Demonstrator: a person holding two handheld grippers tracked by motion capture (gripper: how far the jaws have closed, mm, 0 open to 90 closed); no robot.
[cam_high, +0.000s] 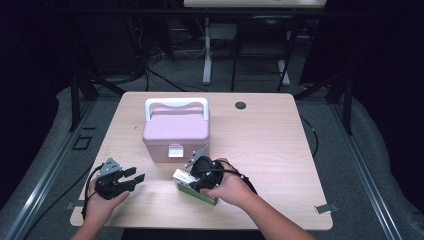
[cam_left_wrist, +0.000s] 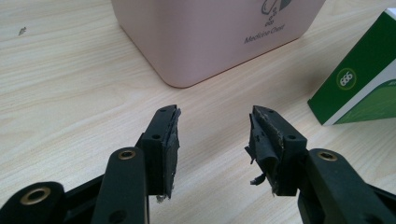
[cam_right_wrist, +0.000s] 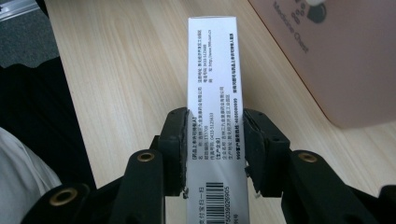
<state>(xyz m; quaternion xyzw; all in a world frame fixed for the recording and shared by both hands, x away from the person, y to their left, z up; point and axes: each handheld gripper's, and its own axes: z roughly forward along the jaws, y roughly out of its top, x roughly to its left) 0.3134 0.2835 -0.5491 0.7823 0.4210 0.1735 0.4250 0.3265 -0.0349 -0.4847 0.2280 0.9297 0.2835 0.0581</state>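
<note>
In the high view we see the right gripper near the front edge of the table, its body and the person's hand covering most of the green-and-white medicine box, so that we make out just a white end and a strip of green below. The right gripper view settles the grip: both jaws press against the long sides of the medicine box, whose white printed face runs away from the camera; its near end is cut off by the bottom edge, and the small print is too fine for us to read. The pink medicine chest stands just behind the box with its lid down and its white handle raised; in the right gripper view only a corner of it enters the frame. The left gripper rests at the table's front left, jaws wide apart and holding nothing; in its own view the worn pads frame bare wood, with the chest cropped at the top and the box cropped at the right.
</note>
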